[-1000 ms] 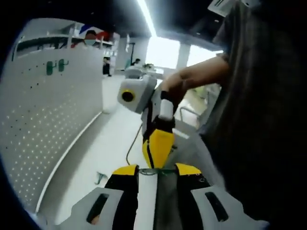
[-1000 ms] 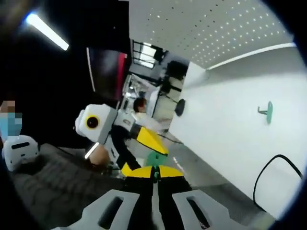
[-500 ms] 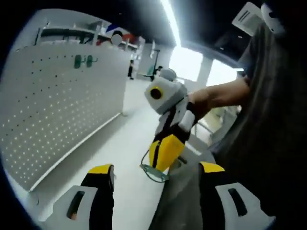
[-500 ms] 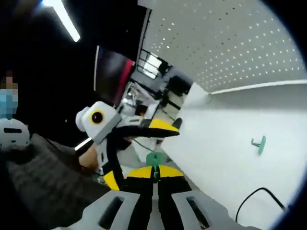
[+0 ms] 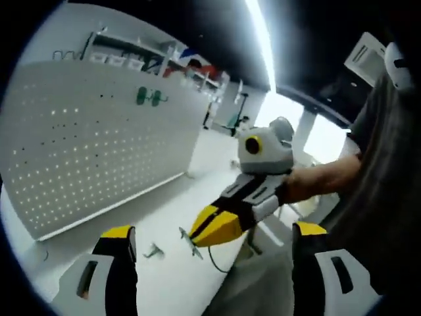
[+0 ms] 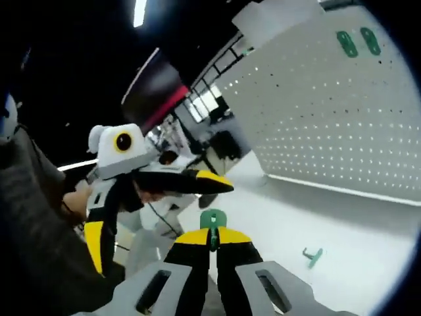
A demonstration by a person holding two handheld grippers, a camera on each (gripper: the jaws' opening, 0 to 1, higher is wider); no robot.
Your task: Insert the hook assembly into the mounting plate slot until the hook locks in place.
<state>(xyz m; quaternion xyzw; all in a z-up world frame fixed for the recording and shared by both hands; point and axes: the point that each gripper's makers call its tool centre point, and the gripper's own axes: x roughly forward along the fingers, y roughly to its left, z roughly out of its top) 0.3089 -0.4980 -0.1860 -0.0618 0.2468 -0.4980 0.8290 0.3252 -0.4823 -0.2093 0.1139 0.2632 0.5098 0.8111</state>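
Green hook assembly [image 6: 212, 220] pinched in my right gripper [image 6: 212, 240]; my left gripper [image 5: 210, 245] spread, empty. Next: carry hook to far pegboard [image 6: 342, 125], align square to slot, push until locked.

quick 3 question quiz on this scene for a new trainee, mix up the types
1. True or false: the left claw has its jaws spread wide apart.
2. How many green hooks hang high on the pegboard? A) one B) two C) four
3. Fill in: the right claw is shut on a small ____.

Key: 1 true; 2 B; 3 green hook.
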